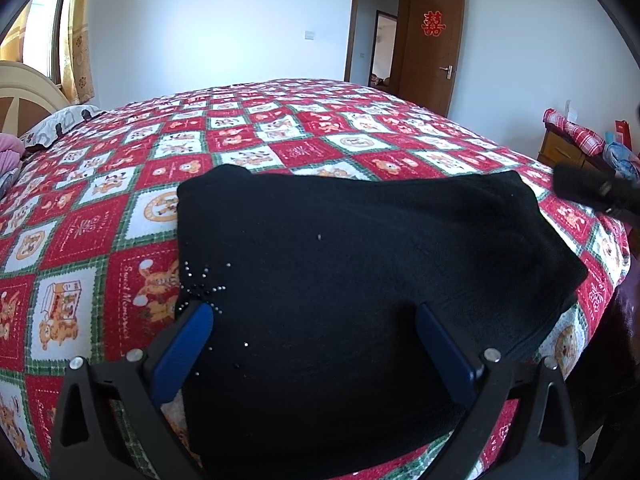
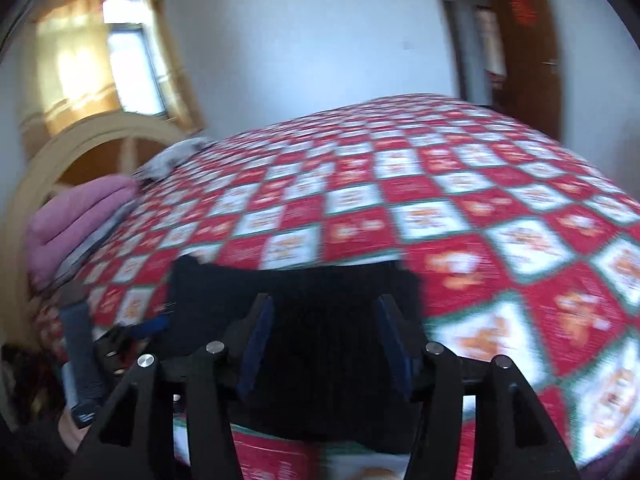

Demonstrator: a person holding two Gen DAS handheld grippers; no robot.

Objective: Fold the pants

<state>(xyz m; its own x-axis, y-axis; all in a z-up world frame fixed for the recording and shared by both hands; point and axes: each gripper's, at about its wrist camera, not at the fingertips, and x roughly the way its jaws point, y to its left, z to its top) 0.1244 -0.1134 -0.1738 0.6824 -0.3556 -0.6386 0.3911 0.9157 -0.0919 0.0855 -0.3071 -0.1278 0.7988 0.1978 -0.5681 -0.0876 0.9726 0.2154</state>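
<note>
Between the left gripper's (image 1: 314, 314) spread blue jaws lie black pants (image 1: 360, 264), folded into a compact rectangle on a red checked bedspread (image 1: 280, 128). Over the same pants, the right gripper (image 2: 326, 312) stands apart, empty. Folding looks nearly complete; perhaps one fold remains.

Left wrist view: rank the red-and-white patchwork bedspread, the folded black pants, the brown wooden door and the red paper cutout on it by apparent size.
1. Red-and-white patchwork bedspread
2. Folded black pants, though nearness to the camera enlarges them
3. Brown wooden door, far off
4. Red paper cutout
</note>
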